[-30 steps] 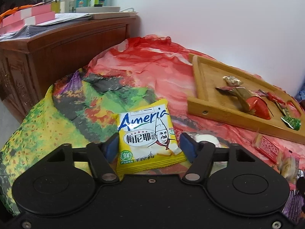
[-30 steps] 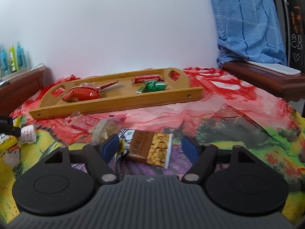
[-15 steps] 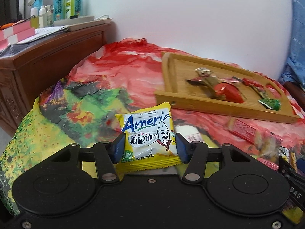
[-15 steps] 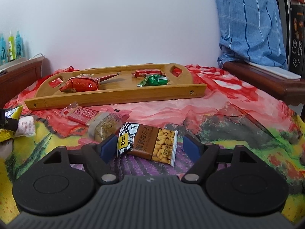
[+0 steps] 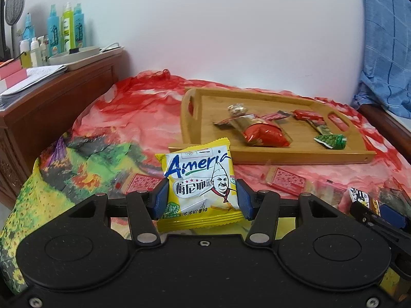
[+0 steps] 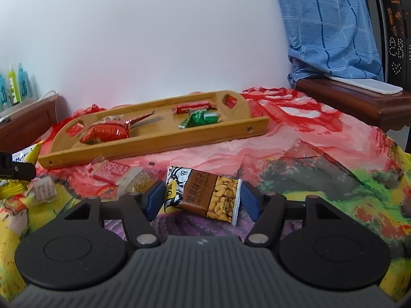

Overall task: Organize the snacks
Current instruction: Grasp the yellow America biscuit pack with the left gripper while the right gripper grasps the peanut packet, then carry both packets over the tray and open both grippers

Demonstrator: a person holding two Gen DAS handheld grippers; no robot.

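The left gripper has lifted the yellow crinkly Ameria snack packet off the floral cloth and swung toward the bamboo tray, fingers pinching its sides. The right gripper is closing around the brown glossy peanut packet, lying flat on the cloth, not yet squeezed.

Place: a home, lived-in room
Signs: carved wooden cabinet with toiletry bottles; blue checked cloth draped; floral cloth spread
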